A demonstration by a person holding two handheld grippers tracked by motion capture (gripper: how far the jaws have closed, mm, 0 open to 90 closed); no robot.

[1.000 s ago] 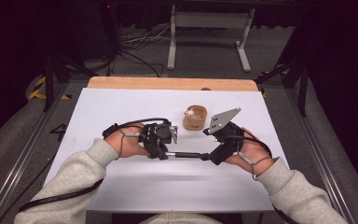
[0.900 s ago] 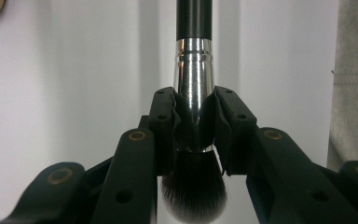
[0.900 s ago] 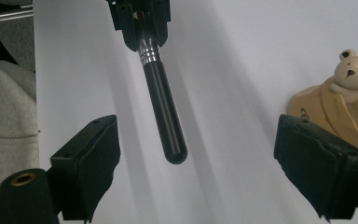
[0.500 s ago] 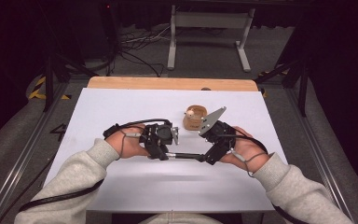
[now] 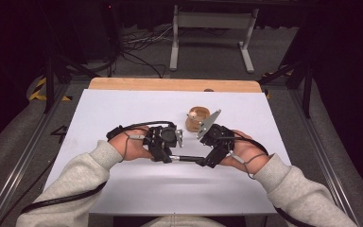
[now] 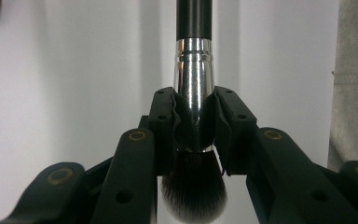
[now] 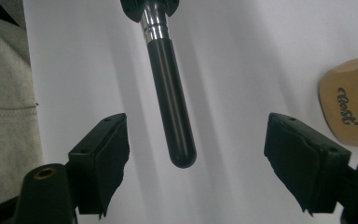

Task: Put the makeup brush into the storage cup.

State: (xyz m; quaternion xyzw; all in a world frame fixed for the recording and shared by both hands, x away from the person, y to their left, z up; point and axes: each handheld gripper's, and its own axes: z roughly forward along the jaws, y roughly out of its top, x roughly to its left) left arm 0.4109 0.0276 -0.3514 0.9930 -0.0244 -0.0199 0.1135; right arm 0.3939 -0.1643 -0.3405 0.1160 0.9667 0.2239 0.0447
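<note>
Two grippers, one brush (image 6: 194, 70): my left gripper (image 6: 194, 126) clamps its silver ferrule above the white table (image 5: 123, 109), my right gripper (image 7: 196, 163), jaws just closing yet untouching, brackets the handle for a handover

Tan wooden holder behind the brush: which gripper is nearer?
Right. The right gripper sits just in front of the wooden holder, jaws open around the brush handle end. The left gripper, shut on the brush ferrule, lies farther off to the holder's left.

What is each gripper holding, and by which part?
Left gripper clamps the brush by its metal ferrule. Right gripper holds nothing; its jaws, closing, flank the handle end.
</note>
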